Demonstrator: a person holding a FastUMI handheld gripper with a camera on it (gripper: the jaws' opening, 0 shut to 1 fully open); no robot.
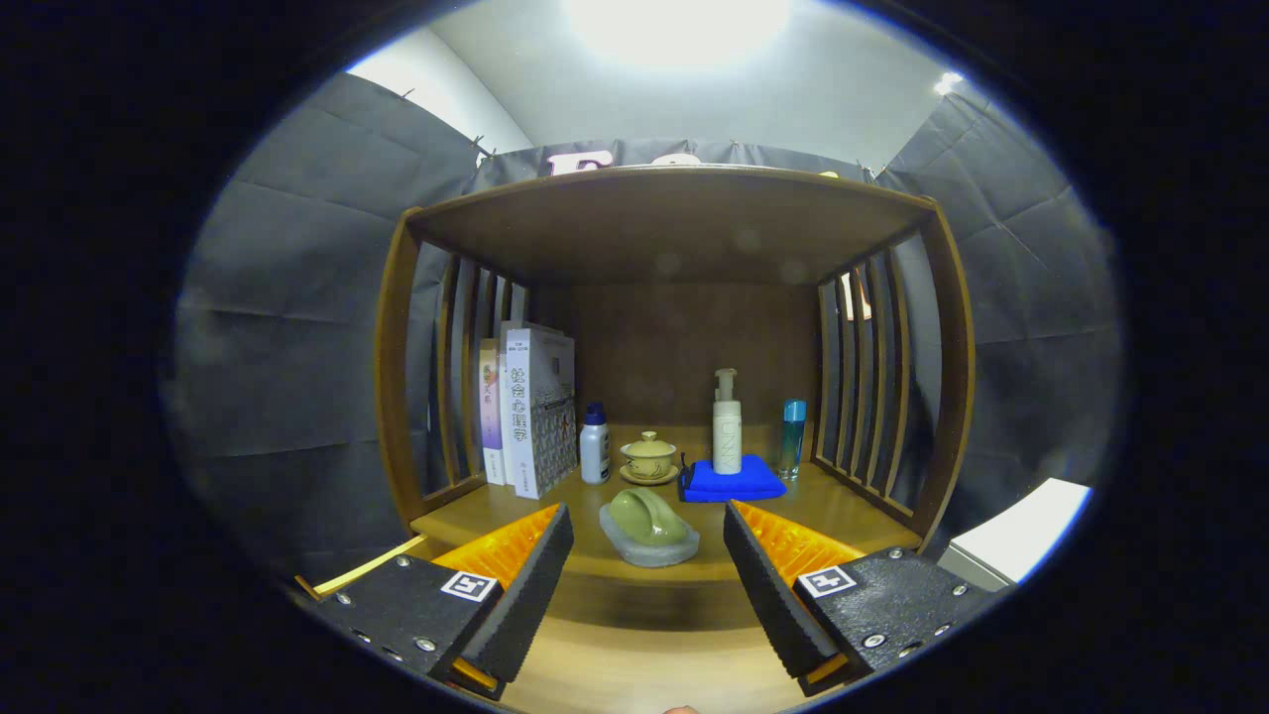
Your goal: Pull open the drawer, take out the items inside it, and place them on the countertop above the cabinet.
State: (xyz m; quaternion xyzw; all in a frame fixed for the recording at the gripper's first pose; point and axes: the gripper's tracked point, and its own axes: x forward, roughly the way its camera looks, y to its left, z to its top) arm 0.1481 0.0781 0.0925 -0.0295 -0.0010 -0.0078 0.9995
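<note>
Two fingers (pixel 646 585) stand spread wide apart with nothing held, pointing into a wooden cabinet (pixel 397 397) with slatted sides. Between them, just ahead on the front edge of the worktop (pixel 813 501), a green shell-shaped ornament (pixel 646 516) rests on a pale stone base (pixel 649 548). Beyond it sit a lidded tea cup (pixel 649 456) on its saucer, a small white bottle (pixel 594 444) with a blue cap, and a white pump bottle (pixel 727 426) standing upright on a folded blue cloth (pixel 732 481). A slim blue bottle (pixel 792 436) stands just beside the cloth, near the slats. Several books (pixel 535 412) stand upright against the opposite side. I cannot make out the drawer or its contents.
</note>
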